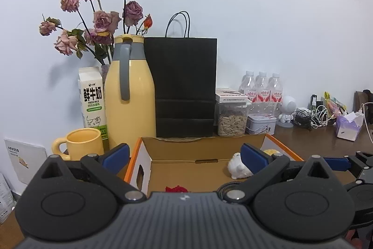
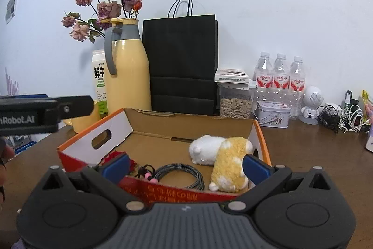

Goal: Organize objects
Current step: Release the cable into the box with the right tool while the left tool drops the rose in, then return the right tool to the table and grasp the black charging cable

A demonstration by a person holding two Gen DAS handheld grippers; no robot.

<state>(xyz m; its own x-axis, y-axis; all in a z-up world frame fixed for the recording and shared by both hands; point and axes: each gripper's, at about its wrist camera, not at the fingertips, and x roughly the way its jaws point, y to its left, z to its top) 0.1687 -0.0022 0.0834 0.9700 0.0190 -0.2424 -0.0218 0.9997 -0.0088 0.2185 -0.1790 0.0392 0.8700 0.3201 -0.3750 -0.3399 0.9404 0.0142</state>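
An open cardboard box [image 2: 160,132] with orange edges and a red printed front sits on the brown tabletop [image 2: 314,155]. Inside it, at the right end, a white plush [image 2: 205,148] lies touching a yellow-and-white plush [image 2: 230,169]; near the front wall lie a coiled grey cable [image 2: 179,173], a dark cord with pink beads [image 2: 148,175], and, toward the box's left end, a red flower [image 2: 112,156].

Behind the box stand a yellow flask [image 2: 127,67] with a grey handle, a black paper bag [image 2: 181,62], a clear jar of seeds [image 2: 235,102] and a small tin [image 2: 272,116]. Left of the box is a yellow mug [image 1: 81,144].

The left tool [image 1: 184,155] has its blue pads wide apart and empty over the box. The right tool [image 2: 185,166] is likewise spread, holding nothing, at the box's front wall.
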